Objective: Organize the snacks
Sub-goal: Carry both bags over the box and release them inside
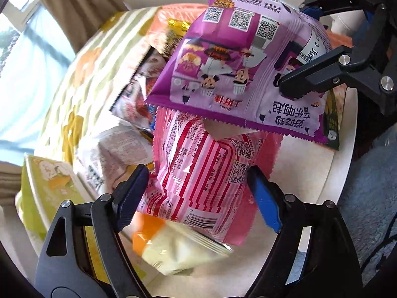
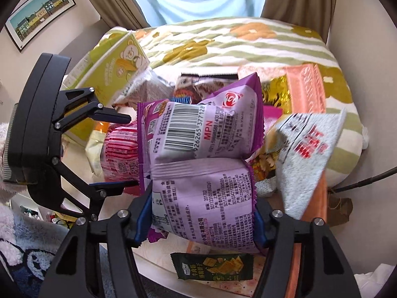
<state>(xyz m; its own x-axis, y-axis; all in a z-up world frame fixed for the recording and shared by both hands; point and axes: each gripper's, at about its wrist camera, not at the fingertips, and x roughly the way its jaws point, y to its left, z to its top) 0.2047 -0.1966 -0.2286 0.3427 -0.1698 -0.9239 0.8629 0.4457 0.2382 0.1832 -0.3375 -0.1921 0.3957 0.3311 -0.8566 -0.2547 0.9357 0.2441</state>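
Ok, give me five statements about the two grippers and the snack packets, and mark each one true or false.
1. The right gripper is closed on a purple packet. True.
2. The left gripper grips a green box. False: its jaws are around a pink striped packet; the green box lies off to one side.
3. The purple packet shows a barcode. True.
4. A dark green cracker packet lies on the white table below the right gripper. True.
5. The snacks sit on a bare wooden floor. False: they lie on the white table, next to a flowered blanket.
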